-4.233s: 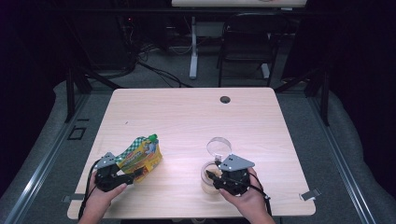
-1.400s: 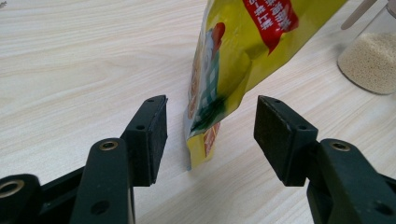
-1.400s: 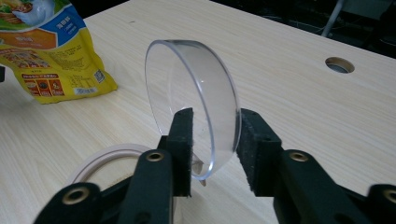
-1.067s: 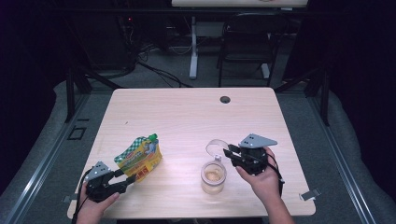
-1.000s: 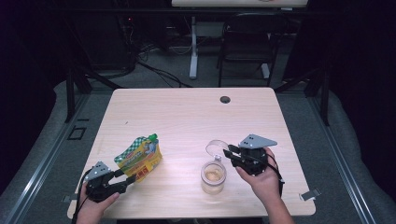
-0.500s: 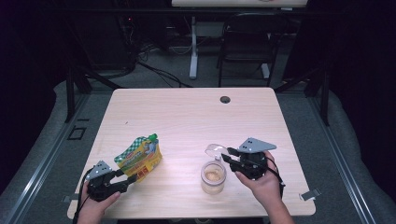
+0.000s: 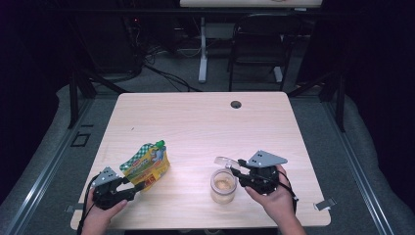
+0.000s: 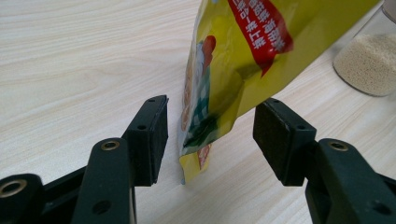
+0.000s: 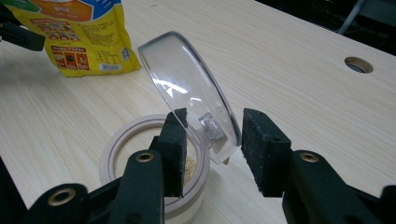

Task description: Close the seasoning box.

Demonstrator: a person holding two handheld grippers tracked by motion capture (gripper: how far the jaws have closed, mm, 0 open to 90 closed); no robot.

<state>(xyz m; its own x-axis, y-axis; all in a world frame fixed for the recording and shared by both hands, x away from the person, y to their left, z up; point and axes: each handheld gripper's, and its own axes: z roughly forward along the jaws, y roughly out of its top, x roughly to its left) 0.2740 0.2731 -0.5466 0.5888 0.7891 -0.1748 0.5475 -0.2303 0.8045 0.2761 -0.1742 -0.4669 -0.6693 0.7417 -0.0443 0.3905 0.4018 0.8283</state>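
A yellow snack pouch [image 7: 144, 166] stands upright at the table's front left. My left gripper [image 7: 133, 188] is open, and the pouch's lower corner [image 8: 201, 140] hangs between its pads without touching them. An open glass jar [image 7: 223, 185] holding pale grains stands at the front right. My right gripper [image 7: 238, 172] is beside it, and its jaws have just been opening. A clear round lid [image 9: 187, 79] leans tilted between them over the jar's rim [image 9: 116, 149]. A gap separates the right pad [image 9: 261, 149] from the lid.
A round cable hole [image 7: 236, 104] sits near the far edge of the wooden table [image 7: 195, 127]. A dark chair [image 7: 259, 44] and a white desk leg [image 7: 202, 54] stand beyond it. The jar [image 8: 369, 60] also shows past the pouch in the left gripper view.
The lid, which earlier lay flat on the table behind the jar, now stands tilted at the right gripper, whose jaws have widened. The left gripper has drawn slightly back from the pouch.
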